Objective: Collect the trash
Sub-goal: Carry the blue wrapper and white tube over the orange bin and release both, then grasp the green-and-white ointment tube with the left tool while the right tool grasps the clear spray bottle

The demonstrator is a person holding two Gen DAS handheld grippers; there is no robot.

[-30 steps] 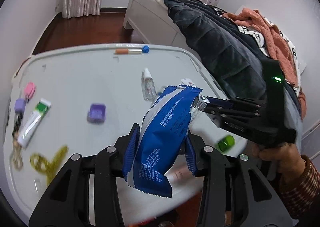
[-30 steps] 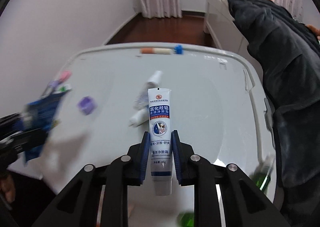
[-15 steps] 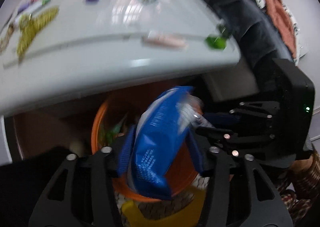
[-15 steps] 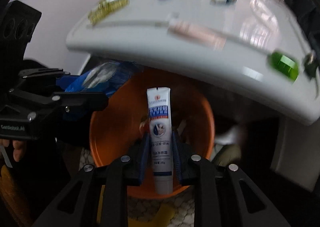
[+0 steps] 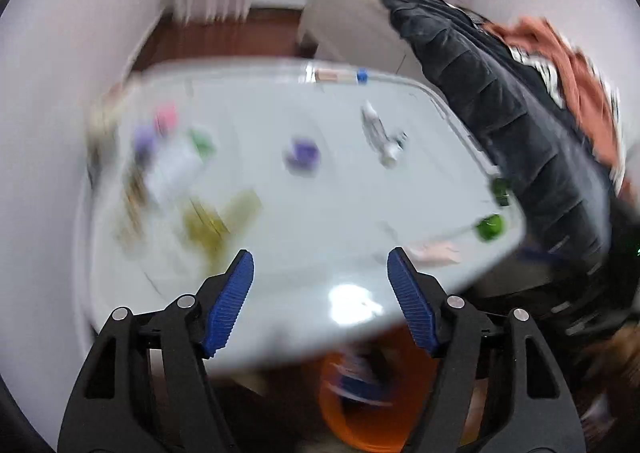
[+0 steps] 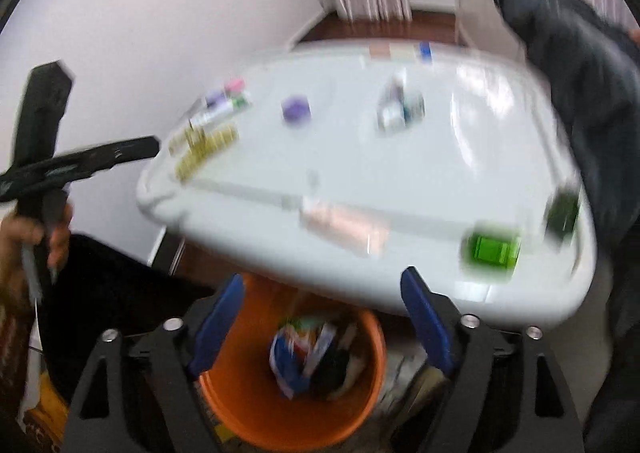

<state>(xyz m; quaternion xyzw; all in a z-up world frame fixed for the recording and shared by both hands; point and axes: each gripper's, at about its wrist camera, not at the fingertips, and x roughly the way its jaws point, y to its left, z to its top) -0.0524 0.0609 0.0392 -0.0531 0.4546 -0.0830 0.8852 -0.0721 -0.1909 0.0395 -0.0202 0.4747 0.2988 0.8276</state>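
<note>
glossy white plastic table (image 6: 440, 189); smooth orange plastic bin (image 6: 248, 409).

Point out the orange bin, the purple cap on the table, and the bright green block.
orange bin (image 6: 372, 337), right wrist view, right rim.
purple cap (image 6: 296, 109), right wrist view, its top.
green block (image 6: 491, 248), right wrist view, its centre.

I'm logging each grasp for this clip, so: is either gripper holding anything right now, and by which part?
Nothing is held. The left gripper and right gripper are both open and empty. A blue wrapper lies in the orange bin below the table.
</note>
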